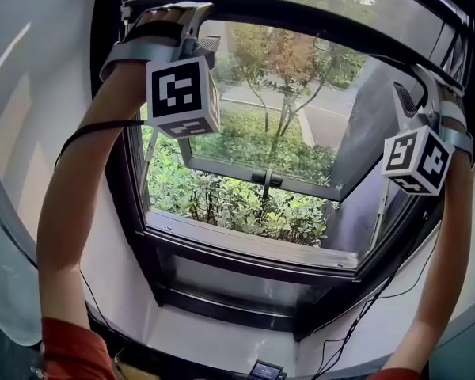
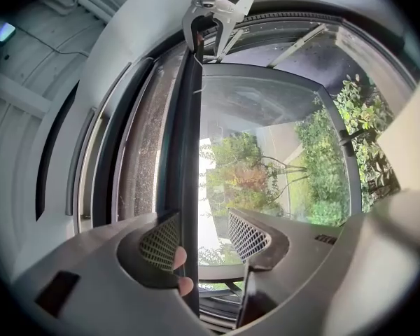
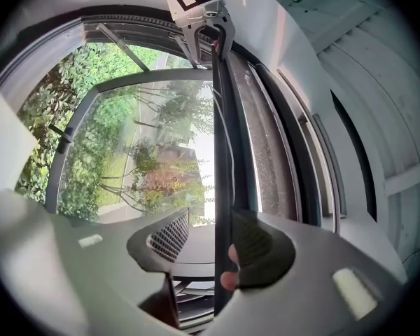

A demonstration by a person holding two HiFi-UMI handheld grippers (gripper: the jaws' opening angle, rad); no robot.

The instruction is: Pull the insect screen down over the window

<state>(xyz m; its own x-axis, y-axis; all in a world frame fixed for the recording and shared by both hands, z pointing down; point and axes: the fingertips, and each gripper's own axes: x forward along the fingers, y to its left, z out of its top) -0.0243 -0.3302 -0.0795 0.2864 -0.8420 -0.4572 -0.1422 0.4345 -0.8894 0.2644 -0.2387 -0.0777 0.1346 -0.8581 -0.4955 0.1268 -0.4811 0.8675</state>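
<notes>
The dark pull bar (image 1: 301, 16) of the insect screen lies across the top of the window (image 1: 245, 248), and its grey mesh (image 2: 141, 159) runs along it. The left gripper (image 2: 203, 235) and the right gripper (image 3: 211, 238) are both raised to this bar, one near each end. Each gripper is released, with its jaws apart: the bar passes between them against one pad only, and fingertips (image 2: 180, 259) show beside the bar.

Three cameras, one window (image 1: 253, 244)
Head camera faces it close; both gripper cameras sight along the screen's pull bar (image 2: 187, 152) toward each other (right gripper (image 2: 208, 37) at twelve o'clock for the left's), sharing the garden (image 1: 245, 204).
</notes>
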